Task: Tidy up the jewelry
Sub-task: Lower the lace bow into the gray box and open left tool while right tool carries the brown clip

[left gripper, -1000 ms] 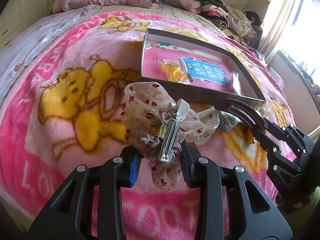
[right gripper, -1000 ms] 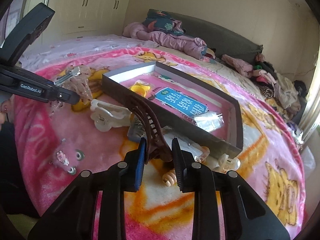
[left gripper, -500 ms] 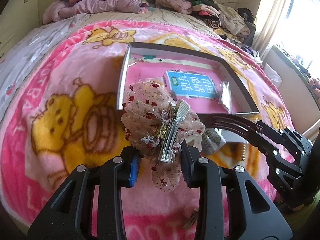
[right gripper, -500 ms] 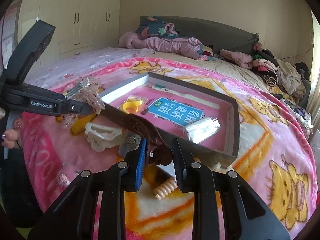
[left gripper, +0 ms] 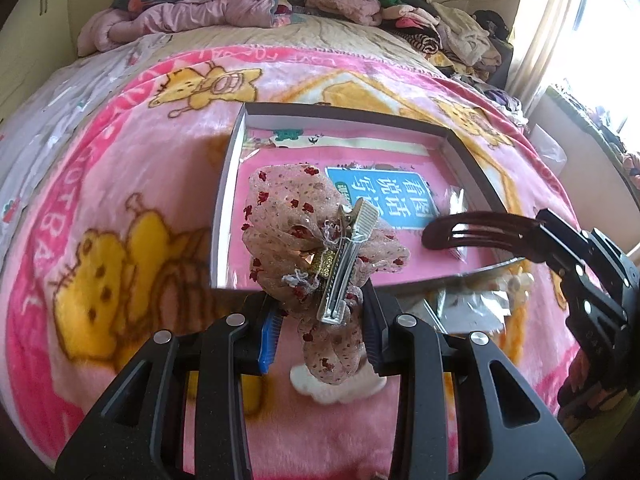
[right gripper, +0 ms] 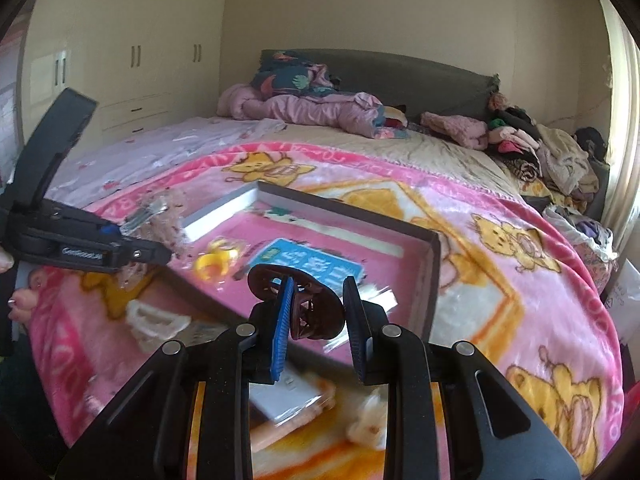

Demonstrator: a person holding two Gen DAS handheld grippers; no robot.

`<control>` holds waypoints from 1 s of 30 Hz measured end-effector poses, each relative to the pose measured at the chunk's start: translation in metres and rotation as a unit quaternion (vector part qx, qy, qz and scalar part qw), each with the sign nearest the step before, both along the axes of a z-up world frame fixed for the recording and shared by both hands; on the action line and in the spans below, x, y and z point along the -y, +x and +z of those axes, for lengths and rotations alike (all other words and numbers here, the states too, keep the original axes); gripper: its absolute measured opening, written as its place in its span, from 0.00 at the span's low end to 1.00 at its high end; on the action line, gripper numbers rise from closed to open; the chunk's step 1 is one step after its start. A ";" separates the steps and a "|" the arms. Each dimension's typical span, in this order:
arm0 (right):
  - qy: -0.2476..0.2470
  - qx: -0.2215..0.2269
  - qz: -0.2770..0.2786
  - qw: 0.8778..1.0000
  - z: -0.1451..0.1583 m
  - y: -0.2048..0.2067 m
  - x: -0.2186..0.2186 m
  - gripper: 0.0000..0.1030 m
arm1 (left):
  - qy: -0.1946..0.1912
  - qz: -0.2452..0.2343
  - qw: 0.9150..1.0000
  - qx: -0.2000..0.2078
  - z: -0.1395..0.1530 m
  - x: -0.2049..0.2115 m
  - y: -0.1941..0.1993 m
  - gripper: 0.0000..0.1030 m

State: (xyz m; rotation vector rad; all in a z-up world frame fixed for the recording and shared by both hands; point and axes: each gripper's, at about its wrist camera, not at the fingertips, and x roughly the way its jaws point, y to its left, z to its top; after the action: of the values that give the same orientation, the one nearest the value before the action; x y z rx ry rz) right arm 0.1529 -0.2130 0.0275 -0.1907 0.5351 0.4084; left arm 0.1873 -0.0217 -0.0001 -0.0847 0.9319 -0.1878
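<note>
While the left gripper [left gripper: 320, 320] pinches the tulle bow clip [left gripper: 320, 240] and the right gripper [right gripper: 316, 328] clamps the brown claw clip [right gripper: 298, 304], either could snag the box [left gripper: 228, 200] rim and slip free.

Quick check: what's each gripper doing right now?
Left gripper: shut on the mesh bow hair clip.
Right gripper: shut on the brown hair claw.

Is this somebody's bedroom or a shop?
A bedroom, almost surely. There is a big bed with a pink cartoon blanket, a padded grey headboard with rumpled bedding and clothes heaped against it, and tall built-in wardrobes along the wall. Nothing in view looks like a shop.
</note>
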 end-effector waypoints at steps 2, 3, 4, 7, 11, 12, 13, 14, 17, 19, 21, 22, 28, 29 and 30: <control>0.001 -0.005 -0.010 1.000 -0.003 0.011 0.004 0.24 | 0.002 0.000 1.000 -0.001 -0.001 0.001 0.005 0.25; -0.001 -0.005 -0.014 1.000 -0.005 0.014 0.006 0.24 | 0.004 0.000 1.000 -0.002 -0.002 0.002 0.008 0.25; 0.000 -0.005 -0.018 1.000 -0.005 0.018 0.007 0.24 | 0.004 0.000 1.000 -0.004 -0.004 0.003 0.012 0.25; 0.000 -0.007 -0.026 1.000 -0.009 0.028 0.012 0.24 | 0.007 0.001 1.000 -0.009 -0.008 0.004 0.020 0.25; -0.001 -0.009 -0.036 0.999 -0.014 0.041 0.014 0.24 | 0.010 -0.003 1.000 -0.014 -0.013 0.011 0.031 0.25; 0.000 -0.010 -0.039 0.999 -0.016 0.043 0.014 0.24 | 0.010 -0.005 1.000 -0.015 -0.013 0.013 0.033 0.25; 0.002 -0.011 -0.043 0.999 -0.017 0.046 0.015 0.24 | 0.011 -0.008 1.000 -0.016 -0.014 0.015 0.036 0.25; 0.003 -0.012 -0.046 0.999 -0.017 0.049 0.016 0.24 | 0.013 -0.011 1.000 -0.016 -0.014 0.018 0.038 0.25; 0.006 -0.015 -0.059 0.998 -0.020 0.056 0.020 0.24 | 0.017 -0.020 1.000 -0.017 -0.016 0.026 0.046 0.25; 0.008 -0.017 -0.068 0.998 -0.022 0.060 0.022 0.24 | 0.019 -0.024 0.999 -0.018 -0.018 0.029 0.051 0.25; 0.010 -0.019 -0.075 0.997 -0.023 0.064 0.025 0.24 | 0.021 -0.029 0.999 -0.019 -0.019 0.033 0.055 0.25; 0.012 -0.019 -0.079 0.997 -0.024 0.066 0.026 0.24 | 0.021 -0.030 0.999 -0.019 -0.020 0.034 0.057 0.25; 0.009 -0.026 -0.099 0.995 -0.033 0.074 0.028 0.24 | 0.022 -0.033 0.999 -0.025 -0.027 0.040 0.060 0.26; 0.010 -0.029 -0.102 0.994 -0.034 0.074 0.028 0.24 | 0.025 -0.035 0.999 -0.026 -0.029 0.041 0.060 0.26; 0.011 -0.031 -0.103 0.994 -0.036 0.074 0.028 0.24 | 0.025 -0.035 0.999 -0.027 -0.030 0.041 0.060 0.27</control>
State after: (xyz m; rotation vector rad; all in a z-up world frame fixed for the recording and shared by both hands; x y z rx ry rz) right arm 0.2270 -0.2413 -0.0081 -0.0993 0.6047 0.2190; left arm 0.2477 -0.0630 -0.0298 -0.0099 0.9928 -0.2282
